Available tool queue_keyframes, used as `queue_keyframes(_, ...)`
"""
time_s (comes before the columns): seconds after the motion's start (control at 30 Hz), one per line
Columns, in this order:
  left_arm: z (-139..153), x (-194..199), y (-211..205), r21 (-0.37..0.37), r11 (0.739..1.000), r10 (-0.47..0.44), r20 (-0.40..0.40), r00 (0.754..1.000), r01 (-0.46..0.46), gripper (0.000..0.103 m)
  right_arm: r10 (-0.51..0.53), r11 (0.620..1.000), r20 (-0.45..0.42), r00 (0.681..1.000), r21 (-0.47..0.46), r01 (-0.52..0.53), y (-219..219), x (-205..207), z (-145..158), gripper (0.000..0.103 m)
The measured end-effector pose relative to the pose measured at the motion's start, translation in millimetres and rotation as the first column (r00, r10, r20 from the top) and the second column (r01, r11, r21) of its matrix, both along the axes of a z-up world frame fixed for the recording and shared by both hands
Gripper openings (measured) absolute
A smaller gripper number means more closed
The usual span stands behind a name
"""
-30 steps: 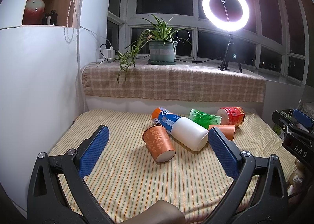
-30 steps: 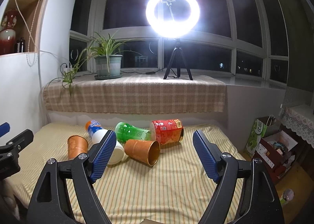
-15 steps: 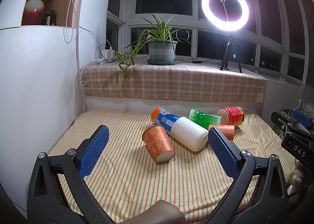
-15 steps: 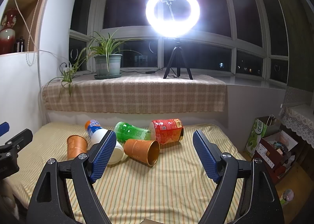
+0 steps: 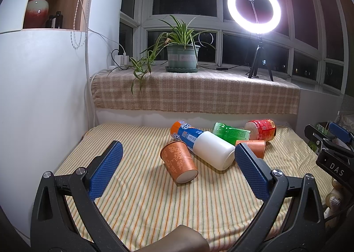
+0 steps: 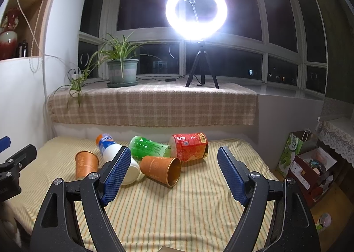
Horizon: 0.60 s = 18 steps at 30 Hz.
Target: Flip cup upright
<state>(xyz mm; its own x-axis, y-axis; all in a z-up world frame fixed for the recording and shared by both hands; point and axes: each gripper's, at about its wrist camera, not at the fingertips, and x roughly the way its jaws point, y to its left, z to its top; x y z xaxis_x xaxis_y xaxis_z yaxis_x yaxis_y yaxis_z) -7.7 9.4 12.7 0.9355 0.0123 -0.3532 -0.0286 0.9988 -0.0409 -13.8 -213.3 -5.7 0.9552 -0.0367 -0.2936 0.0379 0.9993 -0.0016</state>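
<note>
Two orange paper cups lie tipped on the striped cloth. One cup point(image 5: 178, 162) lies with its base toward the left wrist camera; in the right wrist view it point(image 6: 85, 163) looks near upright at the left. The second cup point(image 6: 161, 169) lies on its side, mouth toward the right wrist camera; in the left wrist view it point(image 5: 254, 147) is partly hidden behind a blue pad. My left gripper point(image 5: 177, 170) is open and empty, short of the first cup. My right gripper point(image 6: 172, 174) is open and empty, in front of the second cup.
A white bottle with a blue label point(image 5: 203, 144), a green bottle point(image 6: 148, 147) and a red can point(image 6: 189, 147) lie among the cups. A plaid-covered sill point(image 5: 194, 92) with a potted plant point(image 5: 182, 57) and ring light point(image 6: 196, 10) stands behind. Boxes point(image 6: 309, 163) sit on the floor at right.
</note>
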Motion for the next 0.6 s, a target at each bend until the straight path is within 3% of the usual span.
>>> queue_keyframes(0.6, -15.3, 15.1, 4.4, 0.002, 1.000, 0.009, -0.018, 1.000, -0.009, 0.103, 0.018, 1.000, -0.030, 0.999, -0.014, -0.018, 4.7, 17.1, -0.5, 0.080)
